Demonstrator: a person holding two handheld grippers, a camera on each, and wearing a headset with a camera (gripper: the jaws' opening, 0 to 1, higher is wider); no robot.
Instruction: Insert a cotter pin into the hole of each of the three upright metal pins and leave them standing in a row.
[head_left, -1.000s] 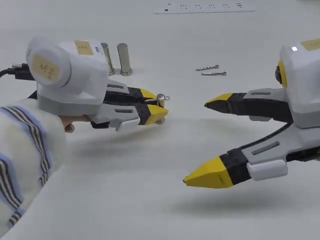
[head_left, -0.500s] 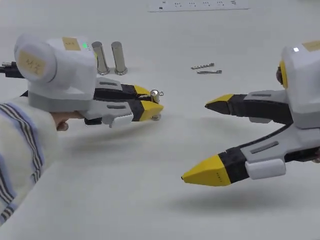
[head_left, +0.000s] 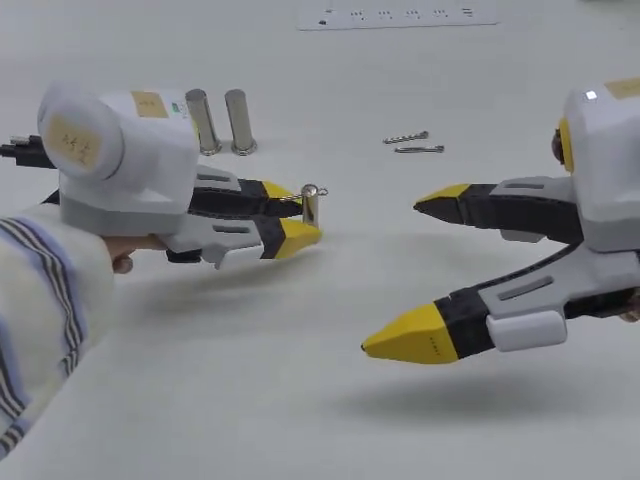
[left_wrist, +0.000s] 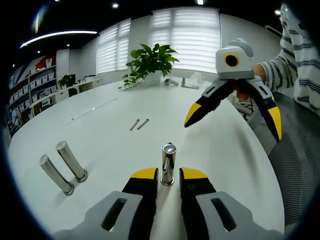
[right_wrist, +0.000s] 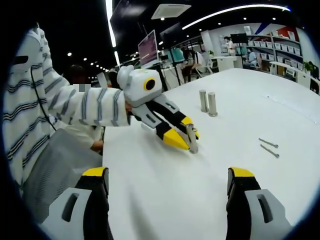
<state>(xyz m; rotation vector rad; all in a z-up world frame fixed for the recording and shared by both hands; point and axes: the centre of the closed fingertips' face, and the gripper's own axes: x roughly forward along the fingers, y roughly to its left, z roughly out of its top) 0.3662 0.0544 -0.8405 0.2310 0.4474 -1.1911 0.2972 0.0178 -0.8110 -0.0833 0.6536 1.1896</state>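
Note:
A metal pin with a cotter pin through its top stands upright on the white table, just at the tips of my left gripper. The jaws stand slightly apart on either side of that pin, with a thin gap on each side. My right gripper hovers wide open to the right, holding nothing. Two bare pins stand side by side behind the left gripper. Two loose cotter pins lie further back. In the right gripper view the left gripper flanks the fitted pin.
A printed white sheet lies at the table's far edge. A potted plant stands at the table's far end. The table's edge runs along the right of the left gripper view, with a person's striped sleeve behind the left gripper.
My left gripper's jaws have parted slightly and let go of the fitted pin, which now stands on the table. The right gripper has stayed where it was.

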